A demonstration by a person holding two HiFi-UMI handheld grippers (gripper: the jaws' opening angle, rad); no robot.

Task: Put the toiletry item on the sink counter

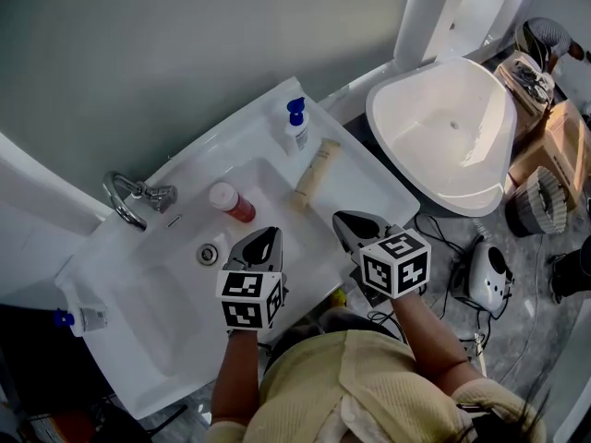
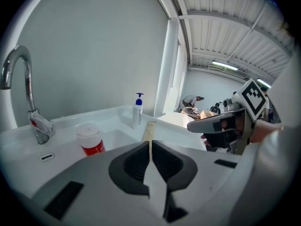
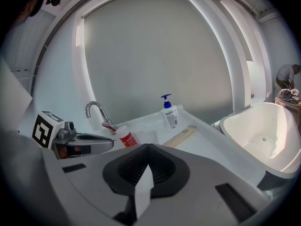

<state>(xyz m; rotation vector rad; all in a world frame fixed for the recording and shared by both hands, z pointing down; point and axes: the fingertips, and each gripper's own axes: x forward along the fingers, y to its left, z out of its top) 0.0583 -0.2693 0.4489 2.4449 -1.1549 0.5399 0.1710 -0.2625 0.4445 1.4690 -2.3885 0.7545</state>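
Currently: grey wall point(image 1: 185, 44) backs white counter point(image 1: 369, 187). White bowl fixture point(image 1: 416, 137) stands to its right, cluttered grey floor point(image 1: 540, 280) beyond. Basin point(image 1: 166, 293) sunk in counter, chrome faucet point(image 1: 125, 197) at back rim. Tan tube point(image 1: 316, 169) lies flat on counter right of basin, just beside upright pump bottle point(image 1: 295, 125). Red bottle point(image 1: 232, 202), white cap, lies in basin. Left claw point(image 1: 268, 236) and right claw point(image 1: 343, 220) both pressed together, empty, near counter's front edge.

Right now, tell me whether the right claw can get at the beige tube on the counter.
Probably yes. The right claw hovers just short of the beige tube, with only bare counter between them. Its jaws are shut, so they must open first.
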